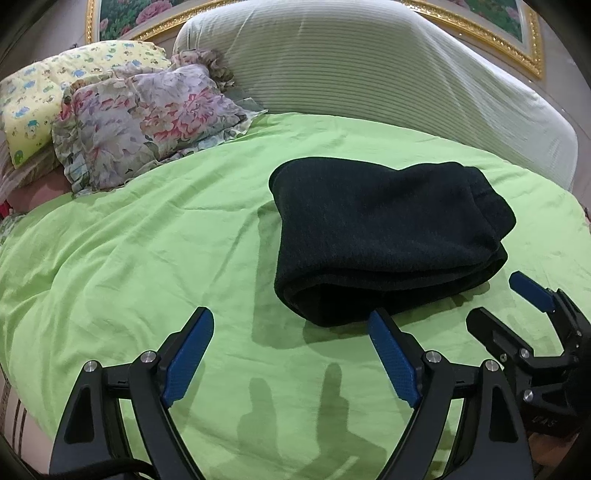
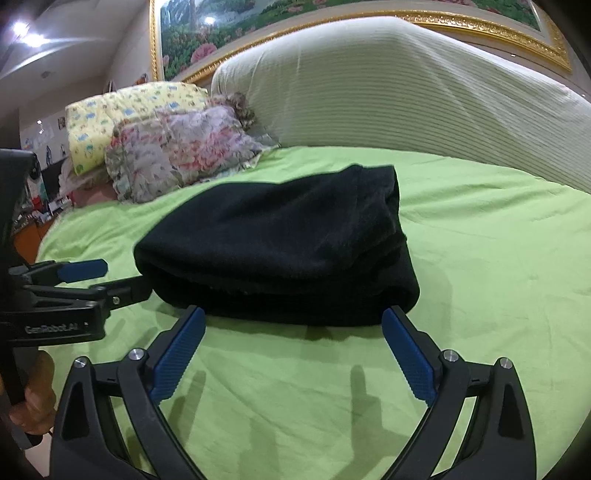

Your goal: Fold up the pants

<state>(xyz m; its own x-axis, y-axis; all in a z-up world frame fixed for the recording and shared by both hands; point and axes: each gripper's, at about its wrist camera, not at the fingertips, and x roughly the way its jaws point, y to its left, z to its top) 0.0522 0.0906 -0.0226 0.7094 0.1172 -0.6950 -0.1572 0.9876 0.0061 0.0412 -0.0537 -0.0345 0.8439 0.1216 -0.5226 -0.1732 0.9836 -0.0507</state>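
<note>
The black pants lie folded in a thick stack on the green bed sheet; they also show in the right wrist view. My left gripper is open and empty, just in front of the stack's near left edge. My right gripper is open and empty, its fingertips at the stack's near edge without holding it. The right gripper also shows at the right of the left wrist view. The left gripper shows at the left of the right wrist view.
A floral pillow and a yellow patterned pillow lie at the back left. A large white striped cushion stands along the headboard, below a gold-framed picture. The sheet spreads wide left of the pants.
</note>
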